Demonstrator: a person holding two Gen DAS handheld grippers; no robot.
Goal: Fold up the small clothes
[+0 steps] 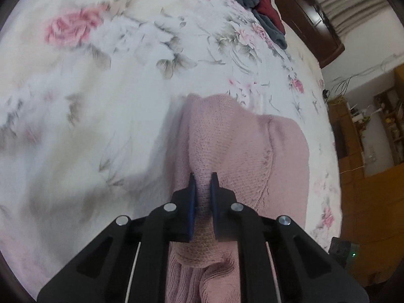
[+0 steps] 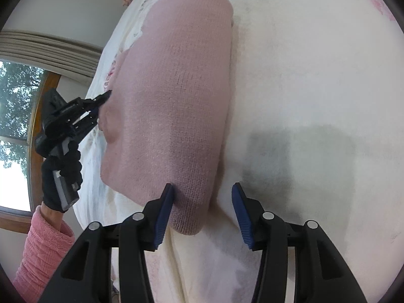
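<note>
A small pink knitted garment [image 1: 242, 146] lies on a floral bedspread [image 1: 101, 75]. My left gripper [image 1: 203, 176] is shut on a raised fold of the knit, which bunches between its blue pads and drapes below them. In the right wrist view the same pink garment [image 2: 181, 88] lies flat and elongated, folded over. My right gripper [image 2: 202, 189] stands open at its near end, the left fingertip [image 2: 168, 192] touching the knit and the right one over bare bedspread. The left gripper [image 2: 101, 106] appears there too, pinching the garment's left edge, held by a gloved hand [image 2: 60, 171].
A grey and dark red pile of cloth [image 1: 265, 7] lies at the far end of the bed. A wooden headboard [image 1: 313, 20] and wooden furniture [image 1: 366, 151] stand beyond the bed's right edge. A window [image 2: 15, 126] is at the left; a pink sleeve [image 2: 43, 247] is below it.
</note>
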